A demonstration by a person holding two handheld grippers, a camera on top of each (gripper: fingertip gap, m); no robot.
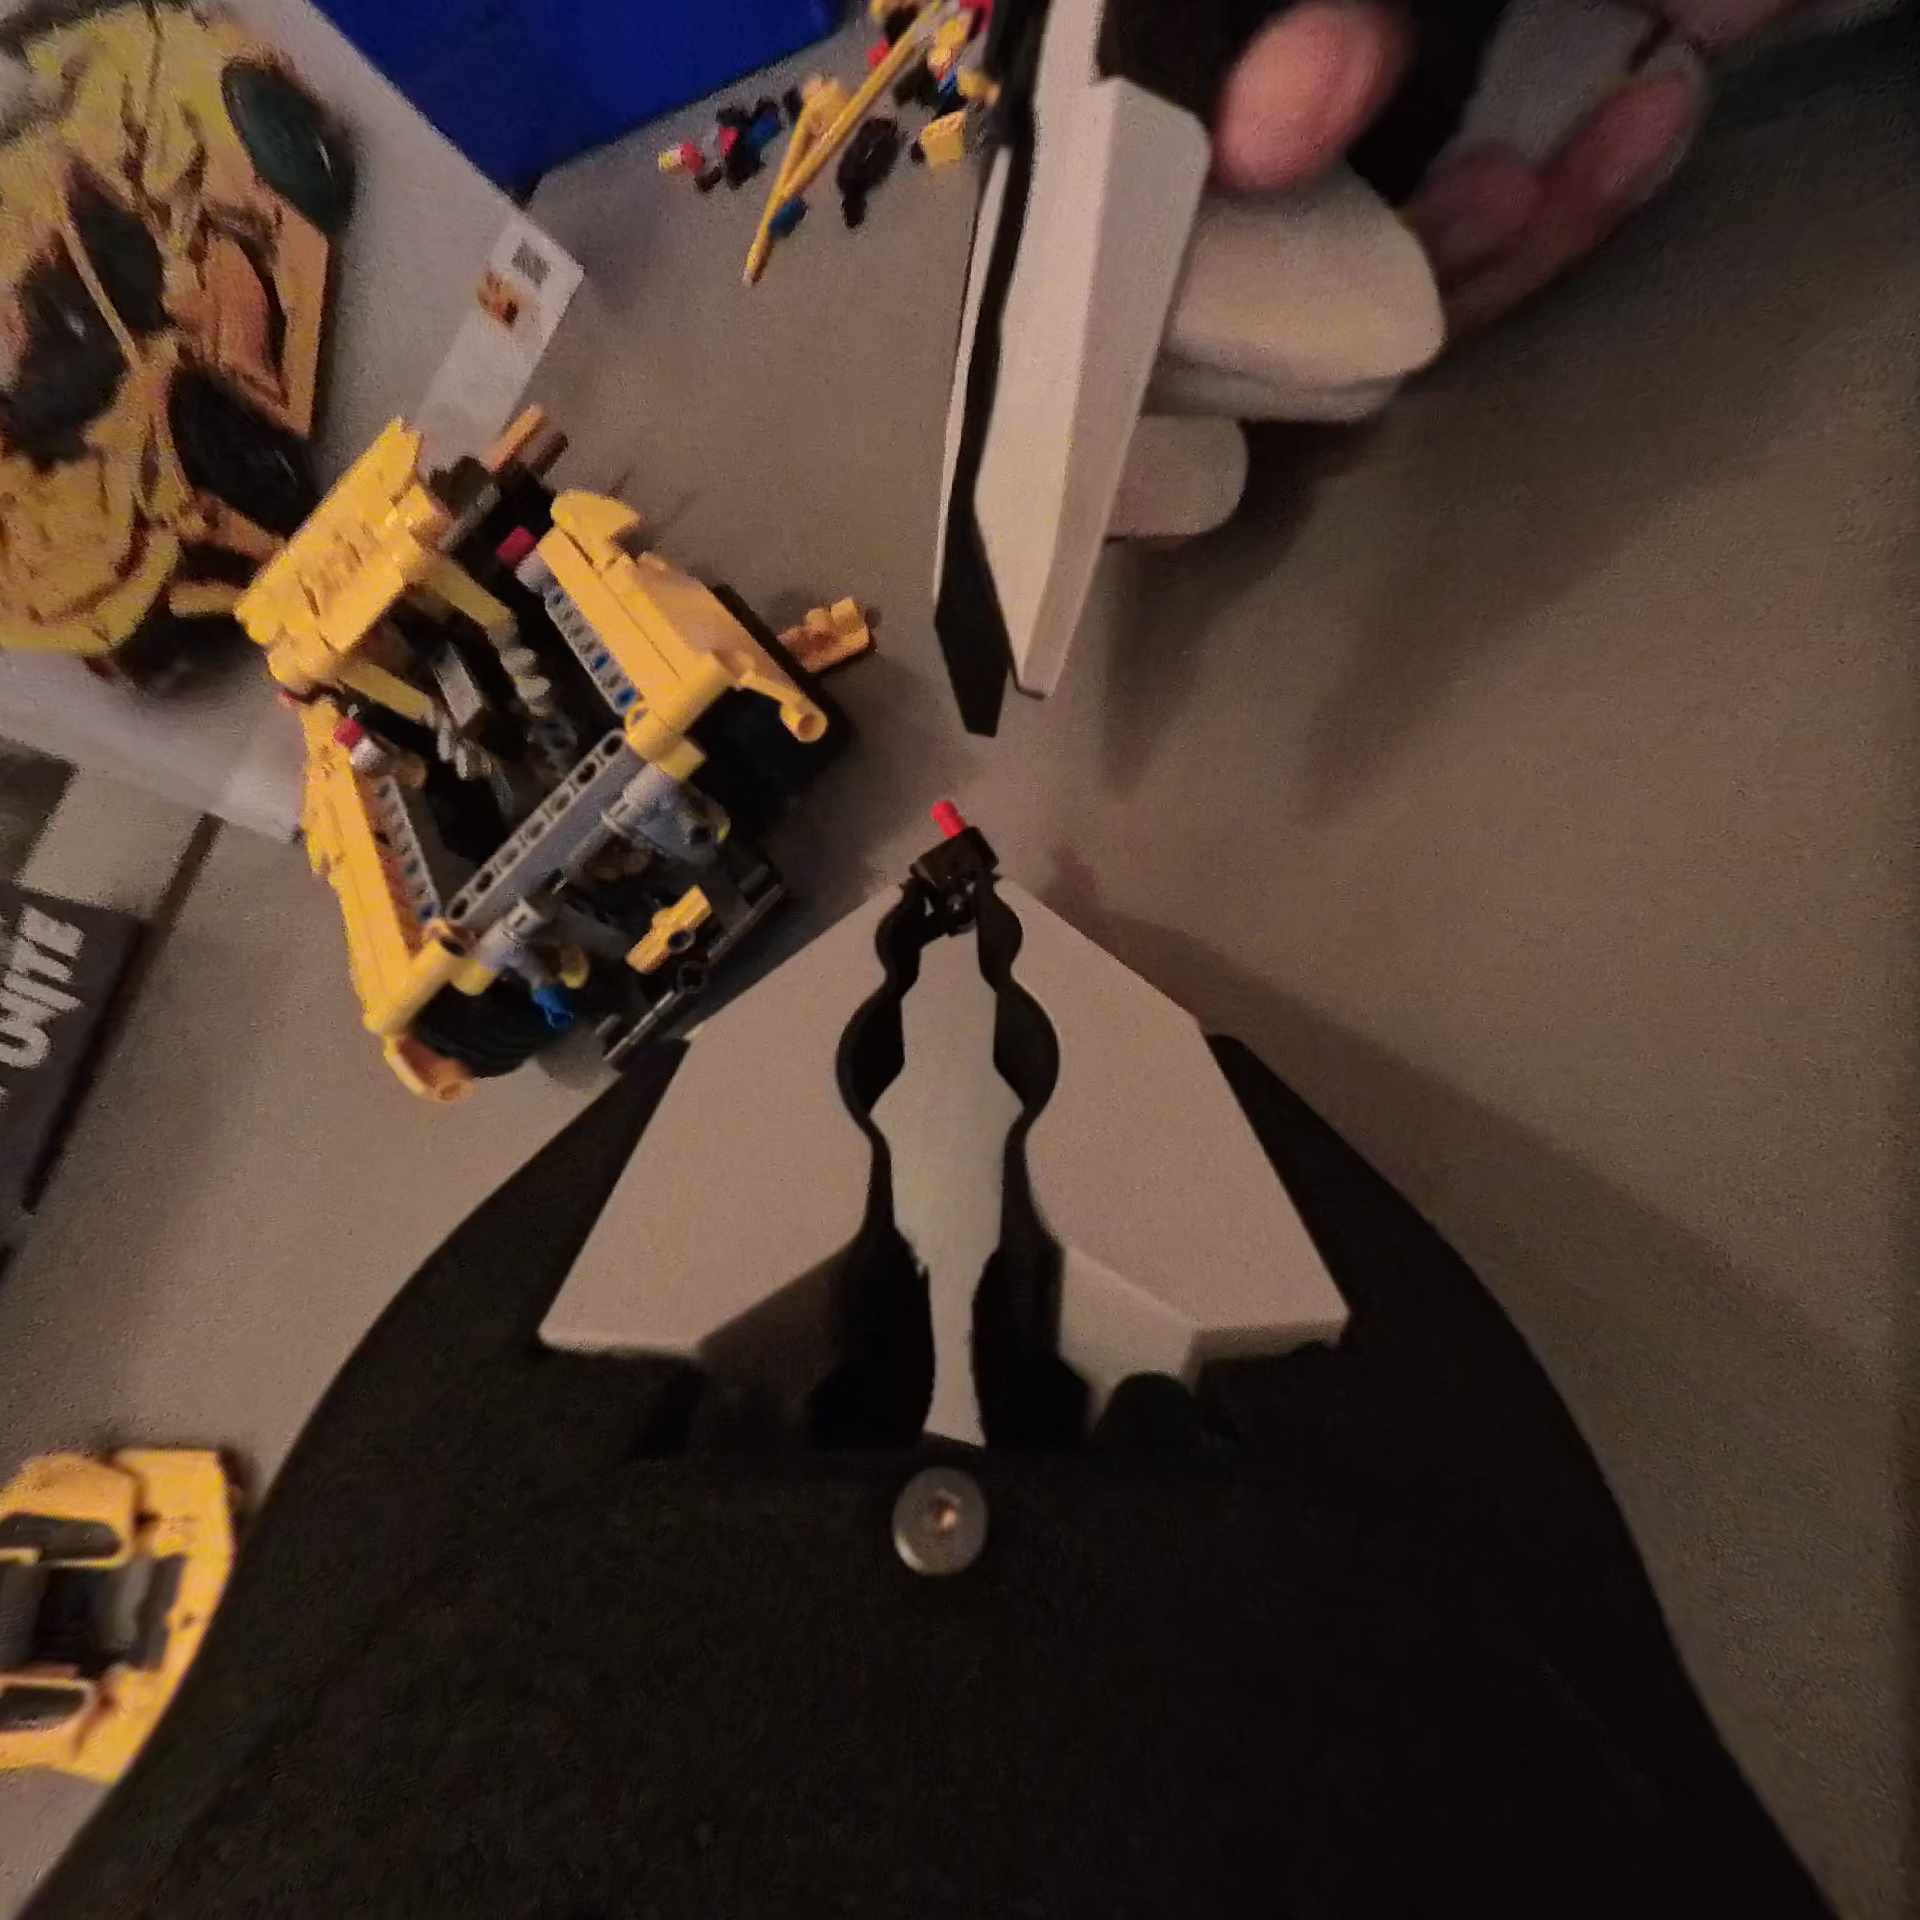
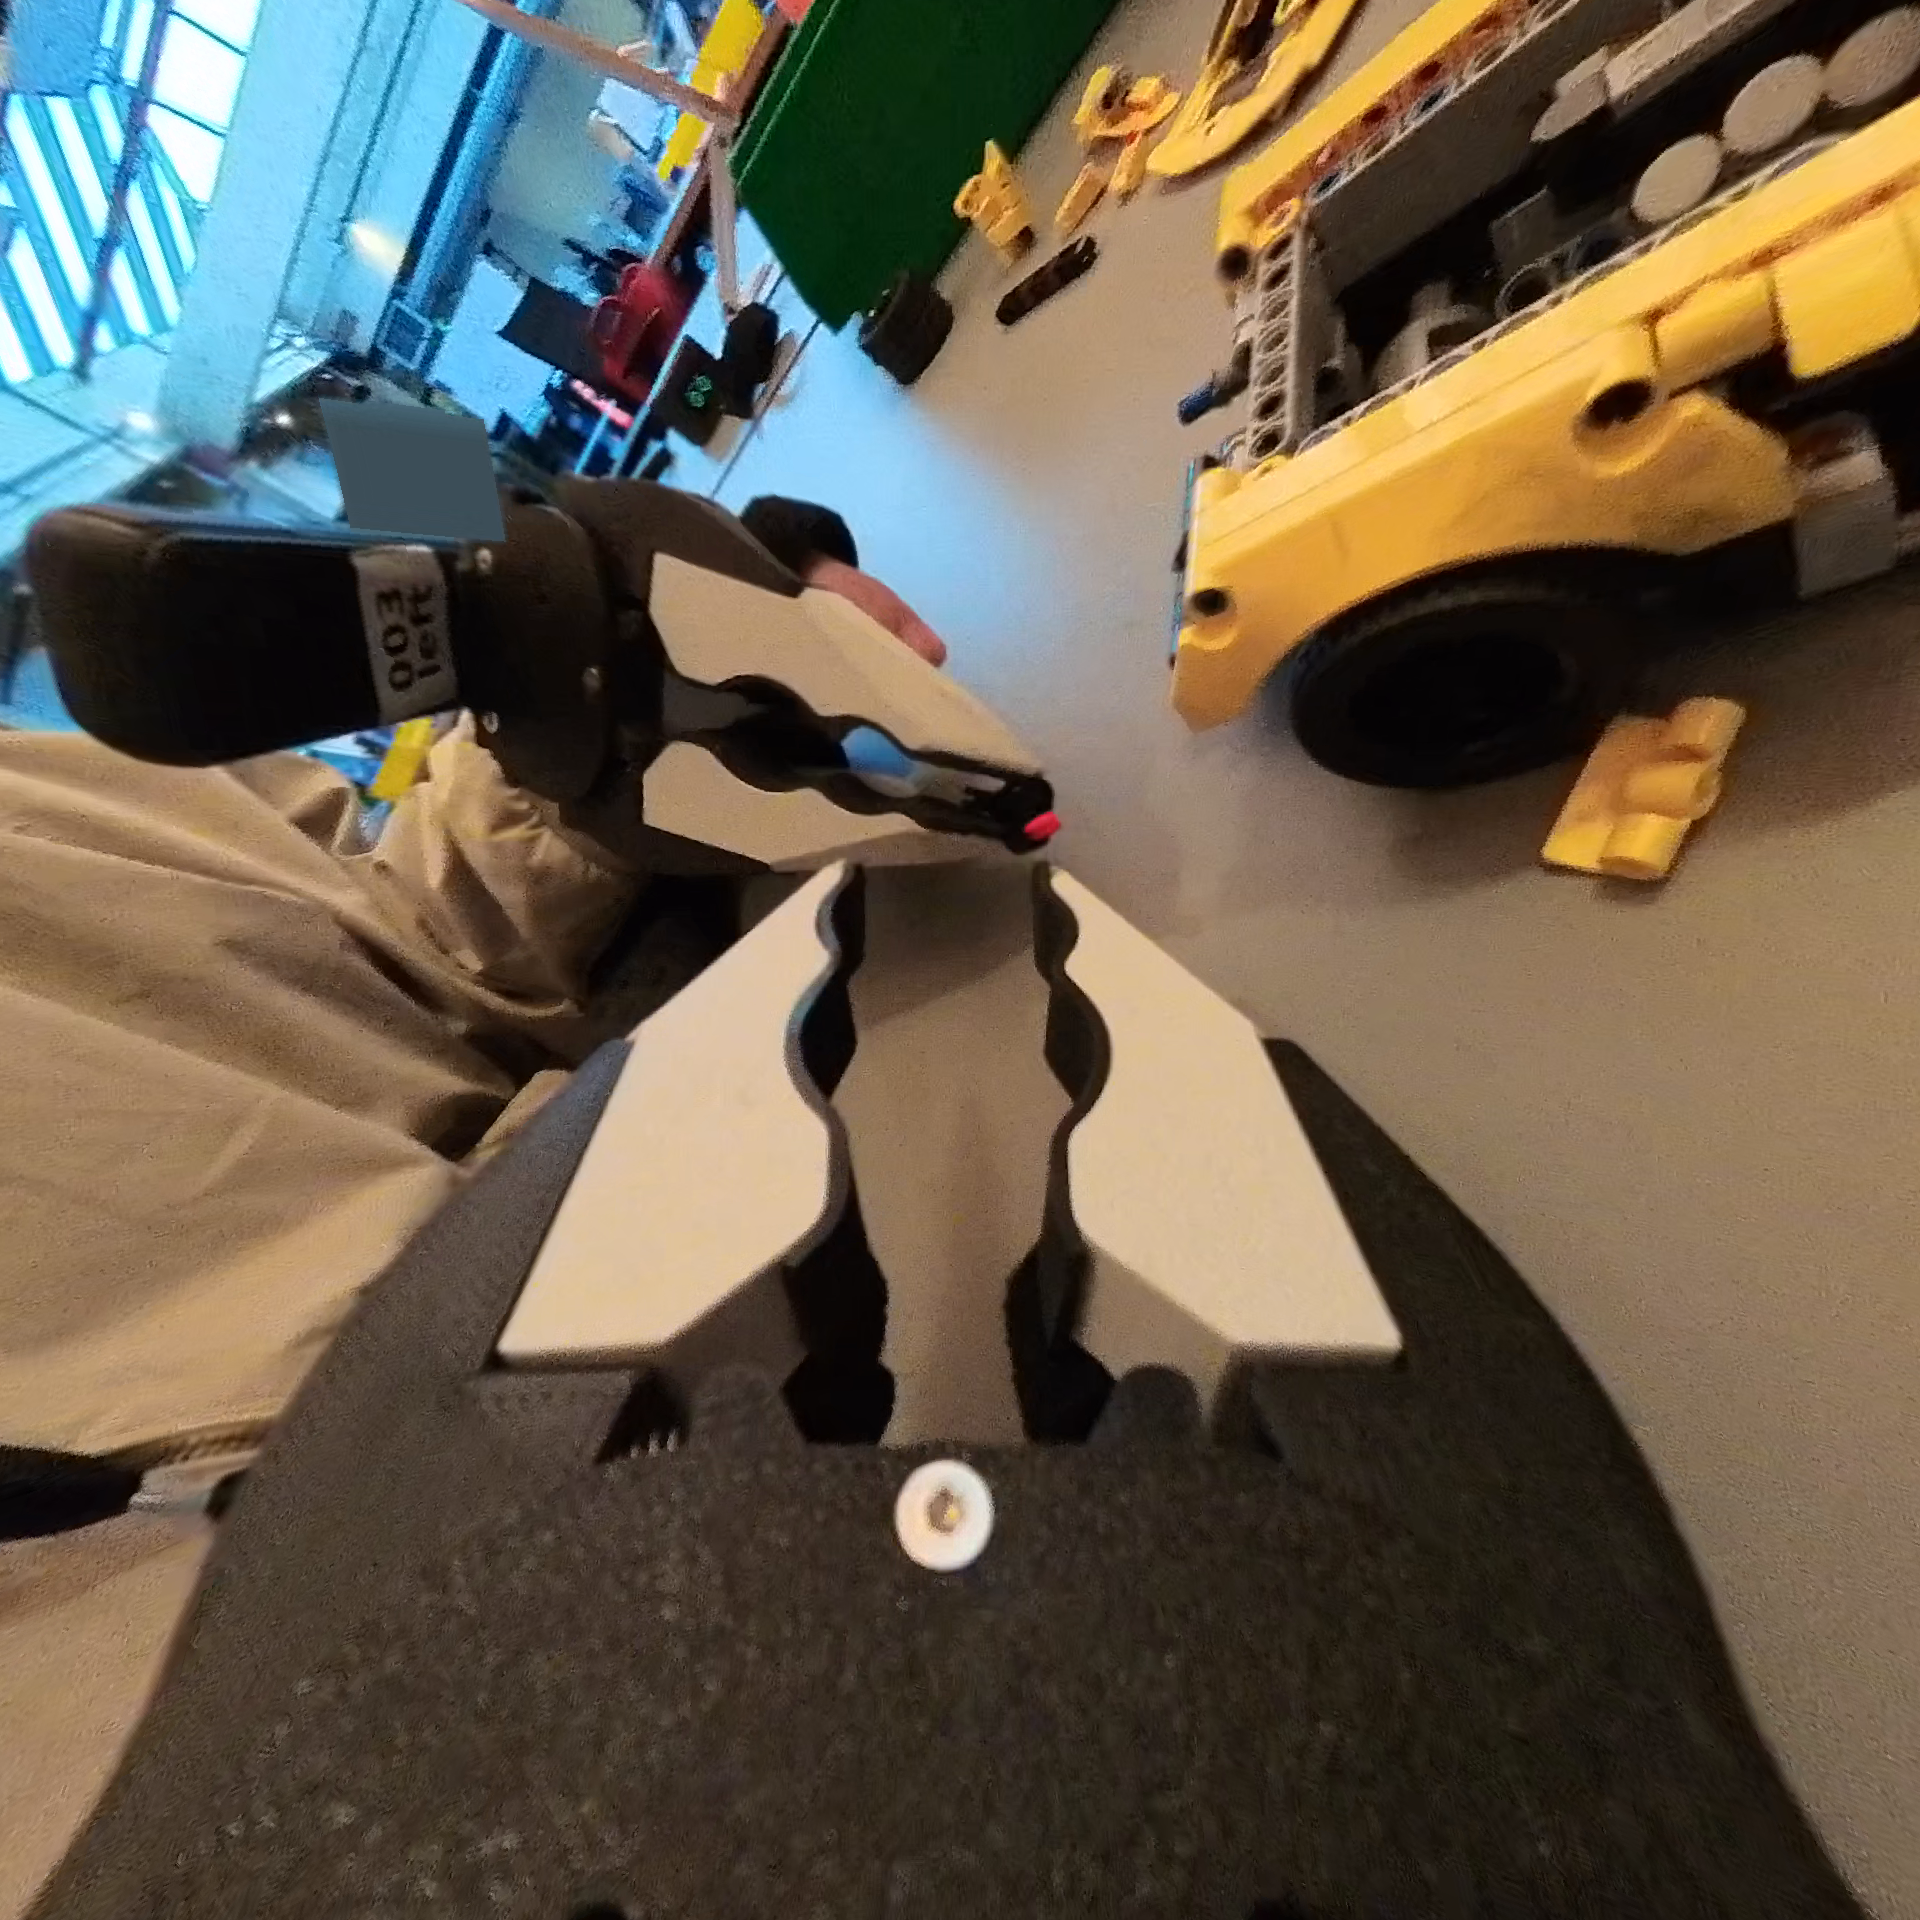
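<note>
My left gripper point(image 1: 951, 888) is shut on a small black brick piece with a red pin point(image 1: 948, 847), held just above the grey table. It also shows in the right wrist view point(image 2: 1013, 805), with the piece point(image 2: 1034, 821) at its tips. My right gripper point(image 2: 948, 883) is open and empty, its tips right next to the held piece. In the left wrist view the right gripper point(image 1: 1003, 665) hangs above the table, held by a hand. A half-built yellow brick car point(image 1: 520, 758) stands left of the left gripper; it also fills the upper right of the right wrist view point(image 2: 1558, 416).
A printed instruction booklet point(image 1: 156, 312) lies at far left. Loose small bricks point(image 1: 831, 145) lie at the back by a blue bin point(image 1: 582, 62). A yellow body section point(image 1: 104, 1600) sits at lower left. A yellow bracket point(image 2: 1642, 790) and a green board point(image 2: 894, 135) are near the car.
</note>
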